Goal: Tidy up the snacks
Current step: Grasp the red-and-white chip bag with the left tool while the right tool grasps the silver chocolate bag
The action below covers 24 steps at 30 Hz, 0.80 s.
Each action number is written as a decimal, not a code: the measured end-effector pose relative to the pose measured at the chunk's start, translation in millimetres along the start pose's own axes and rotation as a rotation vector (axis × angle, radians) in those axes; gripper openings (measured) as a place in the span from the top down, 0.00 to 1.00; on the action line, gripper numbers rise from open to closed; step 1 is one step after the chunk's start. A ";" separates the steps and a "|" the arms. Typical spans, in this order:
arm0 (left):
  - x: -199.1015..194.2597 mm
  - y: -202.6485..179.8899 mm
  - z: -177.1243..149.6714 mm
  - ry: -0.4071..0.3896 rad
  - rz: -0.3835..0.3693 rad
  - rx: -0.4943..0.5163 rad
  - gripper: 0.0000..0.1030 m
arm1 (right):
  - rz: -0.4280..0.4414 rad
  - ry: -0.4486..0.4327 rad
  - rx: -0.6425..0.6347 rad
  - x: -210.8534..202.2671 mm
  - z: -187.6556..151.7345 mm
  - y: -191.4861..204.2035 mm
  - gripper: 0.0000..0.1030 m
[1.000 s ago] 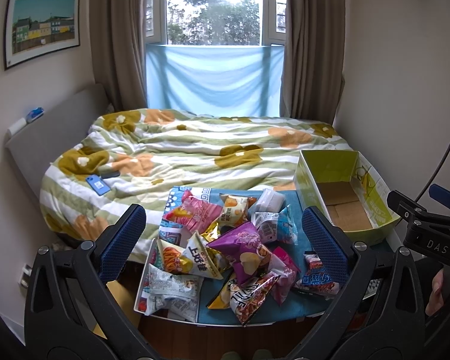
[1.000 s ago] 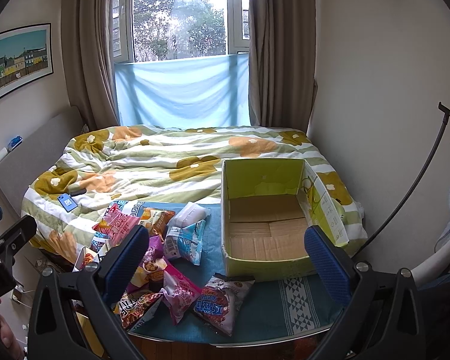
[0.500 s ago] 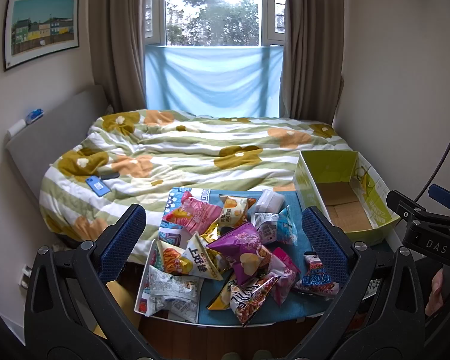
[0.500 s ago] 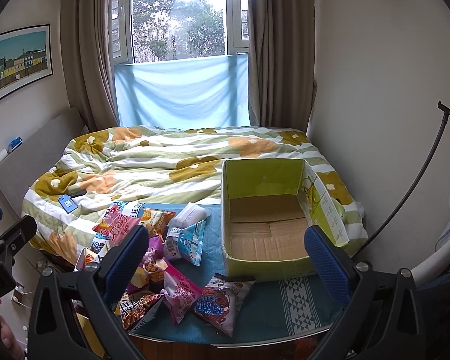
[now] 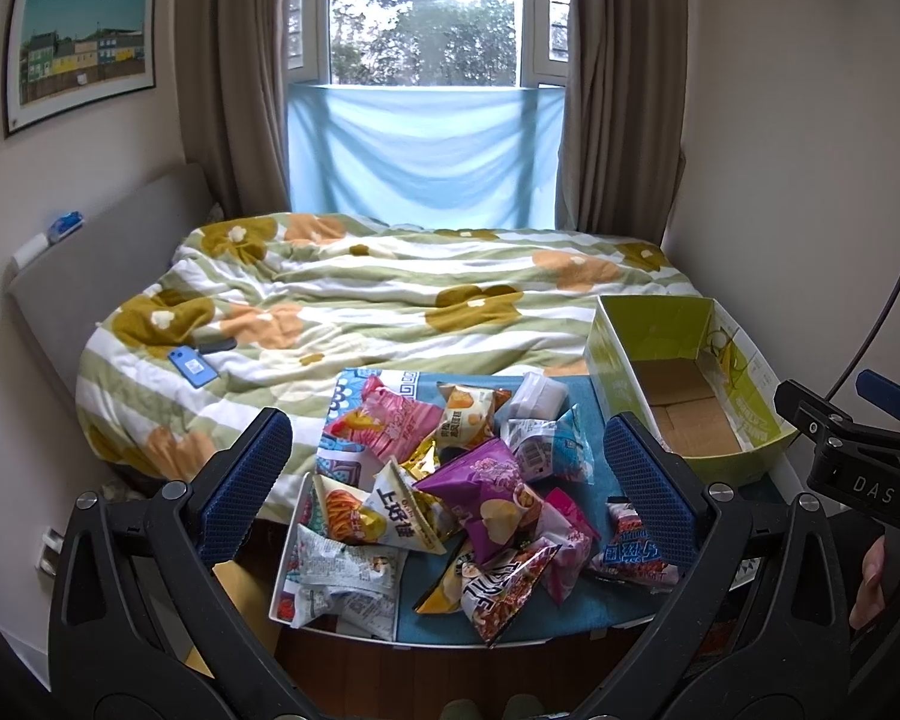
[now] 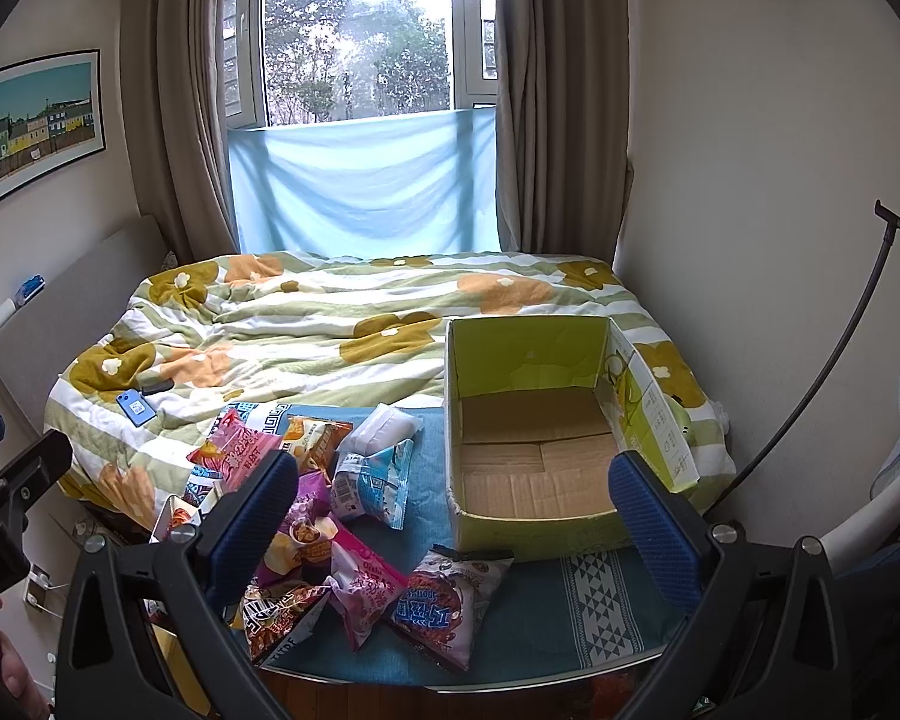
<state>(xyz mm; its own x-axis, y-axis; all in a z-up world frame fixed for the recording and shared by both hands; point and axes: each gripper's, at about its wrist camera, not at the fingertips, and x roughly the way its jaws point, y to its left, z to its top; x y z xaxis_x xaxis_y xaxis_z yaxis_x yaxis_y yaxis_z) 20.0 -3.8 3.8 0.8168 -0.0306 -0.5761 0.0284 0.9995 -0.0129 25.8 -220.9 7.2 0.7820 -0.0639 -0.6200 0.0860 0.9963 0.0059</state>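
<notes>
A heap of snack bags lies on a blue mat [image 5: 576,618] at the foot of the bed, among them a purple chip bag [image 5: 486,486], a pink bag [image 6: 366,591] and a blue-red bag [image 6: 444,600]. An empty green cardboard box [image 6: 534,516] stands to their right; it also shows in the left wrist view [image 5: 684,414]. My left gripper [image 5: 447,462] is open and empty, above and short of the heap. My right gripper [image 6: 450,510] is open and empty, above the box's front left corner.
A flowered quilt [image 5: 390,300] covers the bed behind the mat. A blue phone [image 5: 192,364] lies on the quilt at the left. Grey headboard [image 5: 90,258] on the left, wall on the right, window with curtains at the back. A black stand [image 6: 810,372] leans at the right.
</notes>
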 end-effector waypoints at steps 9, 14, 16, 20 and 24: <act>44.2 5.1 -37.2 0.173 -0.050 0.041 0.00 | -0.031 0.122 0.029 24.8 -18.5 3.6 0.00; 79.3 -3.1 -74.2 0.267 -0.107 0.098 0.00 | -0.047 0.212 0.083 47.5 -45.0 -5.5 0.00; 95.7 -8.8 -89.6 0.307 -0.128 0.122 0.00 | -0.043 0.251 0.109 59.0 -56.2 -9.2 0.00; 125.1 -20.7 -118.1 0.368 -0.156 0.169 0.00 | -0.044 0.323 0.138 83.6 -79.1 -17.0 0.00; 158.8 -29.5 -144.5 0.442 -0.167 0.207 0.00 | -0.022 0.369 0.183 110.7 -98.0 -28.9 0.00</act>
<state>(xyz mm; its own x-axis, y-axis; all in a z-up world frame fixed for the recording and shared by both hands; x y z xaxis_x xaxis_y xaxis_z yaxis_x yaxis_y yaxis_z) 65.6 -37.4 -205.4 0.4713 -0.1393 -0.8709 0.2874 0.9578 0.0023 49.3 -251.1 -138.4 0.5075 -0.0266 -0.8612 0.2344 0.9661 0.1083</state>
